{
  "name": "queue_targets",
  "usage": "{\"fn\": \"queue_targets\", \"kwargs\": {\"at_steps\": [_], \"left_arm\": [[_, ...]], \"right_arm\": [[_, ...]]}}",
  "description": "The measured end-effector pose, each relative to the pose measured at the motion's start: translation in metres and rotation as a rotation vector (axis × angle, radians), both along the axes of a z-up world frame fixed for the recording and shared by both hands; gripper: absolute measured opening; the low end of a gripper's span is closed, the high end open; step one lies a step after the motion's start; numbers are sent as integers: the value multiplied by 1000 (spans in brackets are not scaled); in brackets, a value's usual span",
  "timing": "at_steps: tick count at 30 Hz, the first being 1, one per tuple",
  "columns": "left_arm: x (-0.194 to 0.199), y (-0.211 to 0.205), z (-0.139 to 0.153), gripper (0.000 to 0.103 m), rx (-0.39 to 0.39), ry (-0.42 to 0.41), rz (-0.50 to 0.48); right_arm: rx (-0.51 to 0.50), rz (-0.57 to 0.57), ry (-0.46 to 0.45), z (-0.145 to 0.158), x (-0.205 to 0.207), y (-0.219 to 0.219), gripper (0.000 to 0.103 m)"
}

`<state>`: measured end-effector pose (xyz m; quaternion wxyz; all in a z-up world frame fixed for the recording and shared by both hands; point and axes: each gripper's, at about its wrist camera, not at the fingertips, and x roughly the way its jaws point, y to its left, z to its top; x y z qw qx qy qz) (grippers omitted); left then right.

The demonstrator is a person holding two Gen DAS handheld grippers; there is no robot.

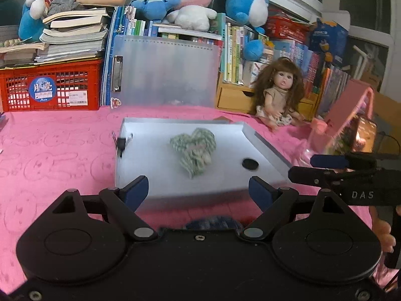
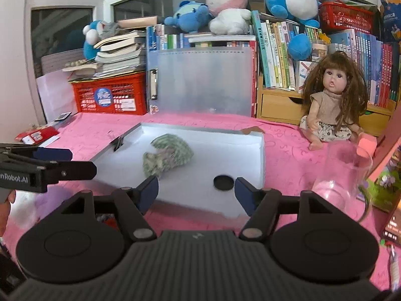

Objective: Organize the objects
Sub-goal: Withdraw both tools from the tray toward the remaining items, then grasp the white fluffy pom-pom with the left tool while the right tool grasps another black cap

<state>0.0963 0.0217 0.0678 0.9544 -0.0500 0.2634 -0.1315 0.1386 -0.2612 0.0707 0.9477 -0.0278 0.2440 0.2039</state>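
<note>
A shallow white tray [image 1: 140, 175] [image 2: 250, 165] lies on the pink tablecloth. In it are a green-and-white knitted piece [image 1: 193, 148] [image 2: 168, 157] and a small black round disc [image 1: 250, 163] [image 2: 223, 182]. A black binder clip [image 1: 122, 143] [image 2: 118, 143] is on the tray's left rim. My left gripper [image 1: 199, 190] is open and empty just before the tray's near edge; a dark blue knitted thing [image 1: 213, 222] lies beneath it. My right gripper [image 2: 196, 192] is open and empty over the tray's near right corner, close to the disc.
A doll [image 1: 278, 92] [image 2: 330, 105] sits at the back right. A clear glass jar [image 2: 340, 183] stands right of the tray, next to a pink box [image 1: 351, 115]. A red crate [image 1: 50, 87], a translucent folder [image 1: 165, 70], books and plush toys line the back.
</note>
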Motion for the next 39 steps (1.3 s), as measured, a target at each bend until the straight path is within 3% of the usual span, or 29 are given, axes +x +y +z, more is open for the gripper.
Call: {"fn": "queue_targets", "kwargs": {"at_steps": [9, 13, 18, 23, 30, 34, 39], "left_arm": [[-53, 8, -17, 87, 18, -54, 27], [-75, 12, -26, 88, 68, -91, 57], [-94, 21, -31, 89, 128, -124, 99], [-97, 38, -33, 91, 139, -138, 167], [-107, 56, -40, 92, 141, -173, 251], [-111, 61, -48, 93, 129, -158, 285], [-109, 64, -57, 93, 123, -125, 301]], "right_arm": [[-14, 27, -19, -20, -45, -2, 80], [-15, 23, -16, -35, -66, -6, 80], [-33, 30, 4, -45, -77, -6, 80], [-74, 38, 0, -50, -82, 3, 80], [-139, 65, -45, -52, -90, 14, 66], [-140, 79, -44, -53, -92, 17, 47], [-177, 100, -65, -55, -96, 23, 44]]}}
